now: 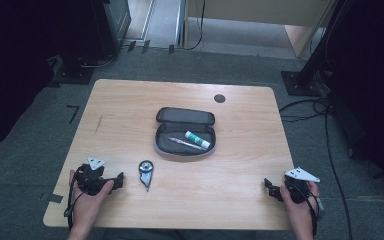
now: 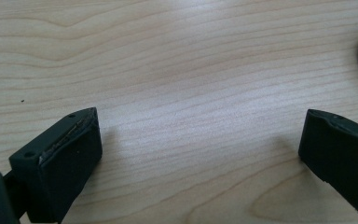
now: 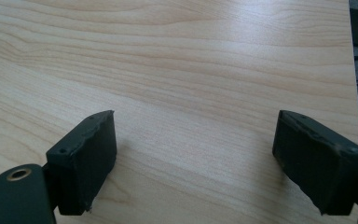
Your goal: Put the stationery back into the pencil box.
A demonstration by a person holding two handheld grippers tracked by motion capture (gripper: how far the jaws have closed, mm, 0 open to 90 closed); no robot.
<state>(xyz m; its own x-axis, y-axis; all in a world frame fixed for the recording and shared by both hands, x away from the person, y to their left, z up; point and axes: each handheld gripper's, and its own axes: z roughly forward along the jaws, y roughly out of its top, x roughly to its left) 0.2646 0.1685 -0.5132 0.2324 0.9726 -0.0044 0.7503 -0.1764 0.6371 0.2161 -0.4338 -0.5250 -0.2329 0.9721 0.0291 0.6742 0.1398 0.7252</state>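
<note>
High view: the thing nearest the grippers is a small metal tool (image 1: 146, 173) with a round head and a pointed, tapering tail, perhaps a compact multi-tool or cutter, though the picture is too coarse to be sure. It lies flat on the wooden table (image 1: 130, 100), in the lower left of centre of the frame, untouched, with its point aimed toward the bottom edge. Just to its left sits the left gripper (image 1: 119, 180), held in the person's left hand (image 1: 91, 197) at the lower left of the frame, its black jaws pointing toward the tool but apart from it. In the left gripper view the two jaws stand wide, with bare wood grain between them, so this gripper is released and grasps nothing; a dark rounded edge at the right border of that view may be the tool's head.

Above the tool, near the middle of the frame in the high view, an open grey pencil case (image 1: 185, 131) lies with its lid folded back. Inside it rest a white tube with a green band (image 1: 197, 140) and a thin pen (image 1: 181, 143), side by side.

At the lower right of the frame the right gripper (image 1: 269, 187) rests in the person's right hand (image 1: 300, 200), well apart from the tool and the case. The right gripper view shows its jaws spread with plain tabletop between them, so it too is released.
</note>
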